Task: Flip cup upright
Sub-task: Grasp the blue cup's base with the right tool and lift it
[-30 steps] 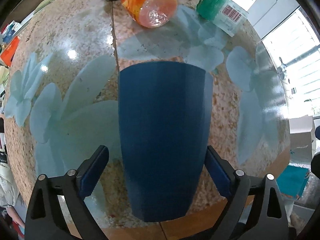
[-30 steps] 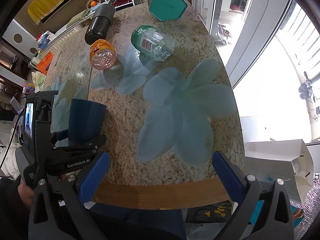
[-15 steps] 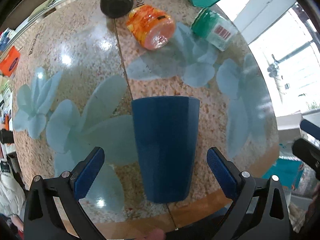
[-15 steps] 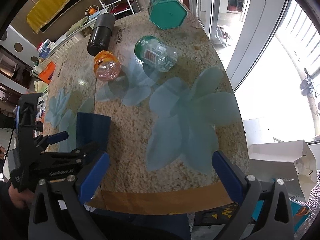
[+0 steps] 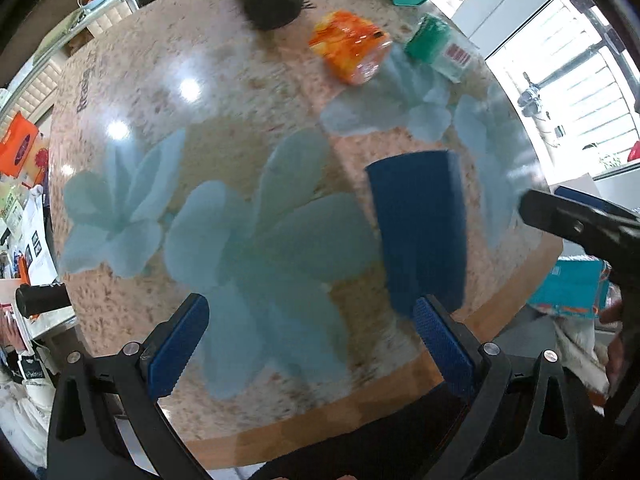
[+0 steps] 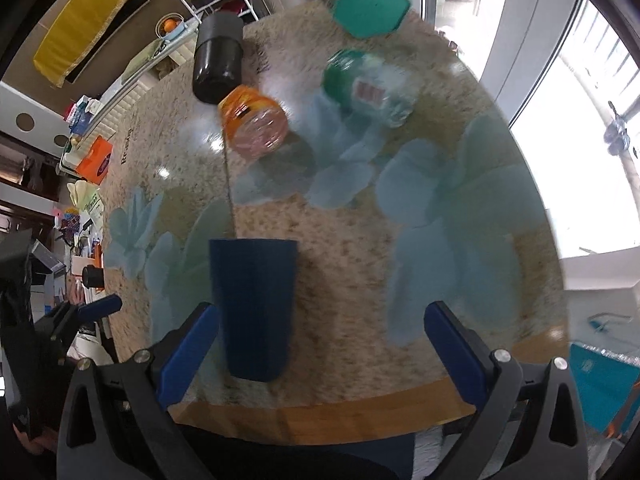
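Blue cup point(image 6: 254, 308) standing upright, wide mouth up, near front edge of tabletop point(image 6: 360, 240). Both grippers' fingers apart, empty, clear of cup; flip looks done.

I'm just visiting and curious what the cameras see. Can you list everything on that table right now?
cup: 1, dark blue, standing wide end up near the front edge
orange bottle: 1, lying on its side, mid-back
green-capped bottle: 1, clear, lying beside the orange one
black canister: 1, back
teal box: 1, hexagonal, far back
table: 1, speckled with pale blue flowers
left gripper: open, empty
right gripper: open, empty
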Motion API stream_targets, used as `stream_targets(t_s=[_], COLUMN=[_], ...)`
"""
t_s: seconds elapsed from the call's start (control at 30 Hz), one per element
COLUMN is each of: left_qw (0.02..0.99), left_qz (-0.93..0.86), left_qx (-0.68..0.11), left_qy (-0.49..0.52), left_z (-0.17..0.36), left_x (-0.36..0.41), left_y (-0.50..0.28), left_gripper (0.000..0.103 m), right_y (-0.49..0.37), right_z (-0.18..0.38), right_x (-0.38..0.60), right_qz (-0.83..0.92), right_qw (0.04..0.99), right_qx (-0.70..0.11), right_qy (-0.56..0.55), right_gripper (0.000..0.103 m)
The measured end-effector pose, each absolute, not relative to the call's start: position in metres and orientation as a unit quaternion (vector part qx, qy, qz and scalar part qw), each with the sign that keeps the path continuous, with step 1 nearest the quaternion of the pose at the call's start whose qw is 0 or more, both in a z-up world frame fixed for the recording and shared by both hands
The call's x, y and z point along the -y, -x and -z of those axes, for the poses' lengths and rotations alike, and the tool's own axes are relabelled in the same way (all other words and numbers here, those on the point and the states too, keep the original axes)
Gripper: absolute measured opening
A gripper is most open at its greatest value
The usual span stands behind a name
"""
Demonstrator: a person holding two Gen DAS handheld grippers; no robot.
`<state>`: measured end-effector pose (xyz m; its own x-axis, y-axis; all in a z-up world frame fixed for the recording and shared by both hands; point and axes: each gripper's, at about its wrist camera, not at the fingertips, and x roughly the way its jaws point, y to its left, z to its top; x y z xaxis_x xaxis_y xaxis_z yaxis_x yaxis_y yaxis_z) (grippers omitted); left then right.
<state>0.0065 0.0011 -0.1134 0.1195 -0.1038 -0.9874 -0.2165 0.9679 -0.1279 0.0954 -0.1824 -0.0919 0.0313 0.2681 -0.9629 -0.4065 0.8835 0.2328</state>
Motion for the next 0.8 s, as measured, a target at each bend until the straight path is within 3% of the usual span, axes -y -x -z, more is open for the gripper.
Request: stream_targets(t_s=[0.73, 0.8], left_qw=[0.737, 0.739], left_qz=[-0.009, -0.014], left_qx=[-0.664, -0.661], left_qy=[0.127, 0.134], left_z=[0.135, 0.136], left_x=[-0.078, -0.084], left_y=[0.046, 0.05], left_gripper=[0.103, 0.103], right_y=[-0.102, -0.104], right_z=[0.168, 0.171], right_x=[0.107, 0.108], right_qz=[-0.158, -0.159], right_qw=[0.668, 0.665], right_qx=[-0.72, -0.724], right_qy=[0.1, 0.093], right_gripper=[0.103, 0.093])
